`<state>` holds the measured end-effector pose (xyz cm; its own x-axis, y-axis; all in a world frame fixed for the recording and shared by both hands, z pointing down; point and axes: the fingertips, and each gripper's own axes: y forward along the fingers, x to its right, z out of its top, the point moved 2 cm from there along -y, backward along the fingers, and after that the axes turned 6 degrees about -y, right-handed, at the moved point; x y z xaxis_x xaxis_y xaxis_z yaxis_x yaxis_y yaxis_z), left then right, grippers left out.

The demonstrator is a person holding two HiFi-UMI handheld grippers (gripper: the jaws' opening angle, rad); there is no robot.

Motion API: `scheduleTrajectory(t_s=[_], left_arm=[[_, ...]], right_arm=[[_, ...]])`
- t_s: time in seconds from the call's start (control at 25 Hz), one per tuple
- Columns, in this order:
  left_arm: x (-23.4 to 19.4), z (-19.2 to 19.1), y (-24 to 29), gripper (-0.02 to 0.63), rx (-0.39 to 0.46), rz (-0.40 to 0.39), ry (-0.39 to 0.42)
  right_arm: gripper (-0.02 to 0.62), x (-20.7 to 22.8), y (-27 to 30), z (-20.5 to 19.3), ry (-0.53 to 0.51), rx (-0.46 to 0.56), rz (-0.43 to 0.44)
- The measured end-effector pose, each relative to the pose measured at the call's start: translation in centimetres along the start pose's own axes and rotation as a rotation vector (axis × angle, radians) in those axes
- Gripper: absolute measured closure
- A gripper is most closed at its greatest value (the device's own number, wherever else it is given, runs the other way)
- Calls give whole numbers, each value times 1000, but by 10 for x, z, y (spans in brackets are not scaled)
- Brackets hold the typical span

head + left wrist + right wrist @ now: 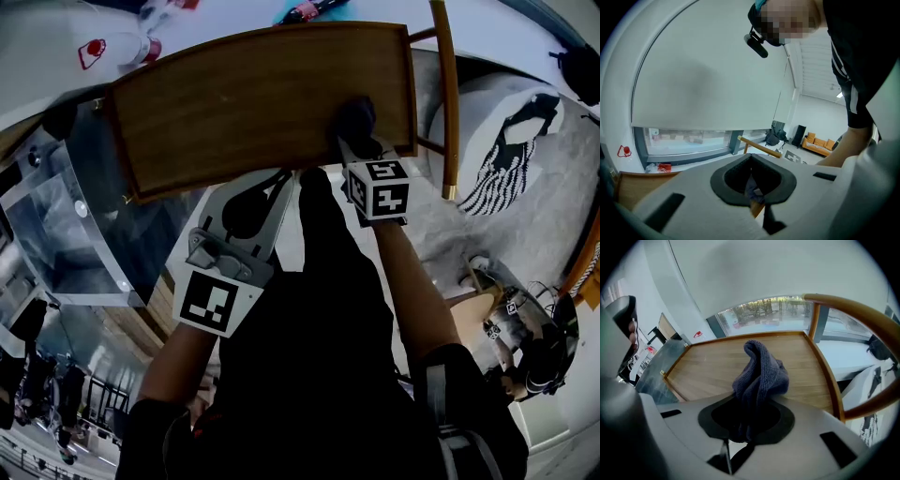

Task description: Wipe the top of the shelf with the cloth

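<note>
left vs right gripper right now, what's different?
Load: the right gripper is shut on the cloth; the left gripper has its fingers together with nothing gripped.
Place: the right gripper holds the cloth on the shelf top near its front edge; the left gripper sits in front of that edge, off the top.
Shared: both point toward the shelf.

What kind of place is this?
Probably an indoor lounge or office room: a wooden shelf stands by a wide window, and an orange sofa is at the far wall.
</note>
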<state>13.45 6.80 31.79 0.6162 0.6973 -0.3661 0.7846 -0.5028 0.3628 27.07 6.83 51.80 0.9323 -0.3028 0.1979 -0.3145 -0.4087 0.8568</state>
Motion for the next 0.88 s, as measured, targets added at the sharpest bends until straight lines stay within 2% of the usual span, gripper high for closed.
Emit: scheduleTrajectory(t_s=[0.56,0.88], left_arm=[[24,6,25,588,-5,-34,25],[33,15,30,588,-7,-44,42]], right_arm=[[518,53,-21,-11,45,2,-91],[518,67,-34,-8,45,2,-142]])
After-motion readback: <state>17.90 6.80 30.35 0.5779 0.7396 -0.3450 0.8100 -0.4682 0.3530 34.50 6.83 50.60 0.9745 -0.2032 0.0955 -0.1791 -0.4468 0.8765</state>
